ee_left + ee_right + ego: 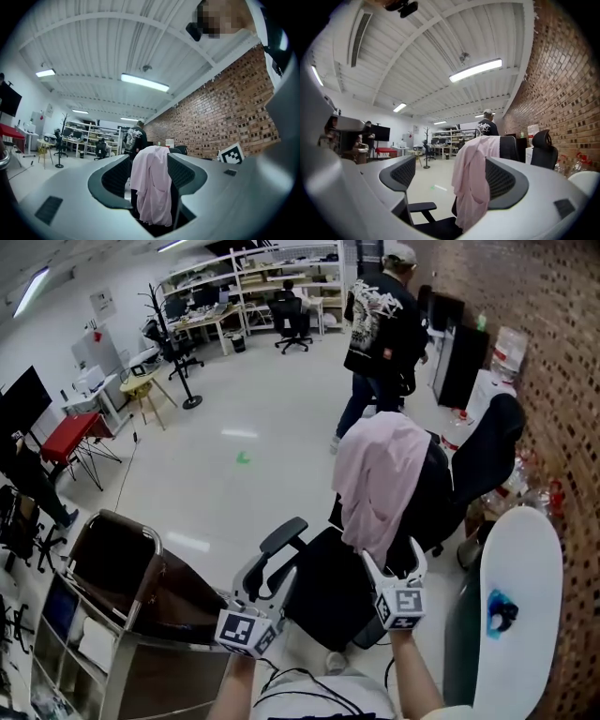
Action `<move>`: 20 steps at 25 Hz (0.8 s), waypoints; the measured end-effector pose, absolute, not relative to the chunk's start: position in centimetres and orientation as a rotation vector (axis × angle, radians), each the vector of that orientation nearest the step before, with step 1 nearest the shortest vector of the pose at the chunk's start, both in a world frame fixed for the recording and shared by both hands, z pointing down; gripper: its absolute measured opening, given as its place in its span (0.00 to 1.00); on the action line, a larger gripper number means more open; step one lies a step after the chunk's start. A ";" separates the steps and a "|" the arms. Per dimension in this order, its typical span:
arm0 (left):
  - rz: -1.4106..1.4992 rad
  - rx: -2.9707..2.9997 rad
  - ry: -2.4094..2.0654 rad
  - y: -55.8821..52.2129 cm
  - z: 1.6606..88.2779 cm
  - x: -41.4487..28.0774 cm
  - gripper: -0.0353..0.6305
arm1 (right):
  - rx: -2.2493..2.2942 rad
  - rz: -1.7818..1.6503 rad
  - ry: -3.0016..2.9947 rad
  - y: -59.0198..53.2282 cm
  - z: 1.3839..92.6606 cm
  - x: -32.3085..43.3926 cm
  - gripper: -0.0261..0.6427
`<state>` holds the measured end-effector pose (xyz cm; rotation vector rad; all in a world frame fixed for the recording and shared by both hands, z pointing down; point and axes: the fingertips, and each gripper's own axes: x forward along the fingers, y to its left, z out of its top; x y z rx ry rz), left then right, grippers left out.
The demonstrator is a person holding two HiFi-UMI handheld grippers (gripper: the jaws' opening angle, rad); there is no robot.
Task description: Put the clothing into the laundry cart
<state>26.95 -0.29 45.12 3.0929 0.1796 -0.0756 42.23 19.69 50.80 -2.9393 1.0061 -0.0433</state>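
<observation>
left tool (270,585) and right tool (394,563) released; pink shirt (380,474) drapes chair (323,601), seemingly untouched.

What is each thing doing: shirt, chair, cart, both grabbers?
Pale pink cloth shirt: draped over the chair back, not held.
Black mesh office chair: upright, bearing the shirt.
Brown-lined metal laundry cart: open-topped, no shirt inside.
Left gripper: jaws apart, gripping nothing.
Right gripper: jaws apart, gripping nothing.

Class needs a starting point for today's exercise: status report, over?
Left tongs open, right tongs open, both empty. Pink shirt draped over chair back, ungripped. Cart at left; nothing in the way.
</observation>
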 end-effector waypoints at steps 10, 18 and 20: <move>-0.025 3.088 0.110 -5.0 46.4 25.8 0.42 | -3.099 -0.234 0.860 13.0 55.8 56.8 0.96; -0.027 3.051 0.011 -9.6 46.0 25.1 0.42 | -3.160 -0.407 0.689 9.4 59.6 66.8 0.96; -0.018 3.033 -0.005 -10.4 46.0 25.3 0.42 | -3.186 -0.461 0.615 9.4 60.9 68.9 0.96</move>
